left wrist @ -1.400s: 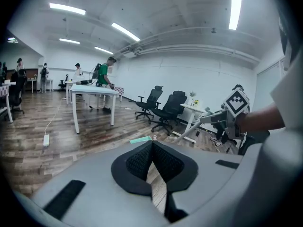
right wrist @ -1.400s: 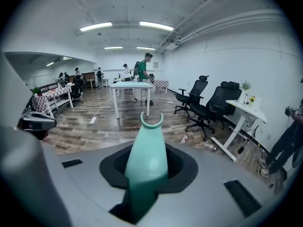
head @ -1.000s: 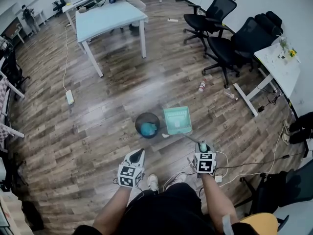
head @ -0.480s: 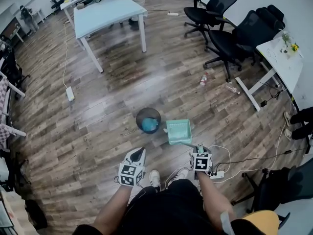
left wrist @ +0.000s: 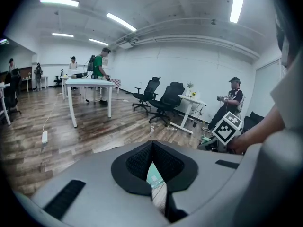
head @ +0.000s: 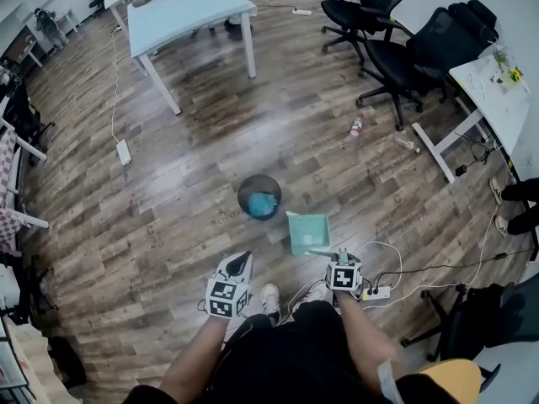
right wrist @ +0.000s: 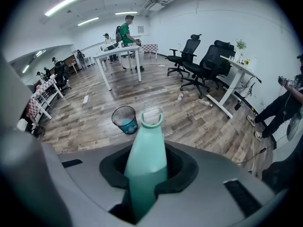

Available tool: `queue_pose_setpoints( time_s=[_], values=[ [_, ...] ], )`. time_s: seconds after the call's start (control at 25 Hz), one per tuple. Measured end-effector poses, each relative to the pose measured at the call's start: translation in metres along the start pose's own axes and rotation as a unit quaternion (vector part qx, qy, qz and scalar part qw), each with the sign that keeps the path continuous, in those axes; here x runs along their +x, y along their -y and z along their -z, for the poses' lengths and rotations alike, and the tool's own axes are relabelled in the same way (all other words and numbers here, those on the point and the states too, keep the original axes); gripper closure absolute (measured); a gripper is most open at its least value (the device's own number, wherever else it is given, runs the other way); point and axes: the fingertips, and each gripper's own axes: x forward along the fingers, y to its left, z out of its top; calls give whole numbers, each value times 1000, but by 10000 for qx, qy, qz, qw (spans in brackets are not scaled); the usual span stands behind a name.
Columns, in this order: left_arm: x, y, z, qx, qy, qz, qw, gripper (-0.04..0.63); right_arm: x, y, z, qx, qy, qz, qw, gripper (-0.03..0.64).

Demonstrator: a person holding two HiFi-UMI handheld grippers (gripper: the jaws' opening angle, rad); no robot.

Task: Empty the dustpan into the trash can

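Wood floor [head: 168,225] is carrying the bin [head: 258,196]; the dustpan [head: 308,232] is being held low just right of it, nearer the person. The right claw [head: 340,261] is clamping its handle [right wrist: 144,160], which is pointing forward past the bin's right side. The left claw [head: 238,263] is hanging closed and empty. Tipping will likely need a leftward swing.

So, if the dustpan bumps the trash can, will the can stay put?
The can looks like thin mesh, nearly empty, so likely light. On the smooth wood floor it may slide. Its base looks narrower than its rim, so a high push could tip it.
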Motion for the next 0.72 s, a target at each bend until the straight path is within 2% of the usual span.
queue_pose_setpoints(
  time_s=[0.32, 0.52, 0.72],
  values=[
    [-1, -1, 7, 35, -133, -50, 9999, 583, 21, -12, 17, 72, -258, -70, 9996, 517],
    [0, 2, 14, 284, -277, -56, 9992, 583, 33, -13, 22, 32, -216, -138, 9997, 517],
    [0, 5, 20, 311, -332, -45, 9990, 583, 50, -20, 40, -50, -383, -294, 9988, 517]
  ],
)
